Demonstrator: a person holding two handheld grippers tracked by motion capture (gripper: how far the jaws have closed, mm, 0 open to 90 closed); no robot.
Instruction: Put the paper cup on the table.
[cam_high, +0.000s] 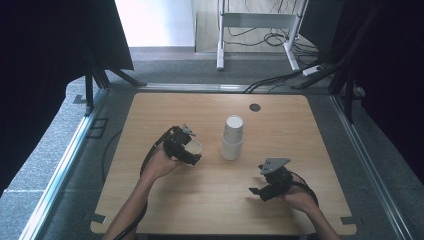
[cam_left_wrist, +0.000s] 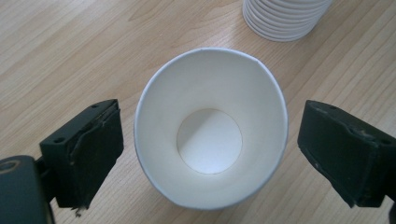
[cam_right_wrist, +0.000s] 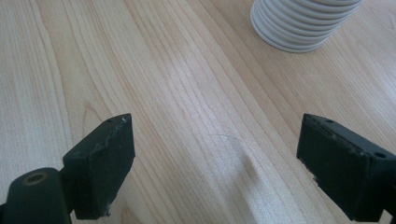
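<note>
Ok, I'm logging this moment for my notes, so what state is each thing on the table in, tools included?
Single paper cup: upright on the table, mouth up, empty, between the left tool's jaws with a gap on each side.
Cup stack: nested, standing rim-down, untouched.
Left tool: open around the single cup, not pressing it.
Right tool: open, nothing between its jaws, over bare wood.

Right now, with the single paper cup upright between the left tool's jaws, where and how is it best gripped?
Grip the paper cup across its upper wall just below the rim, coming from above as the left tool sits now. The cup stands upright, mouth open, and both jaws flank it with gaps; close gently, since the thin wall would likely dent.
</note>
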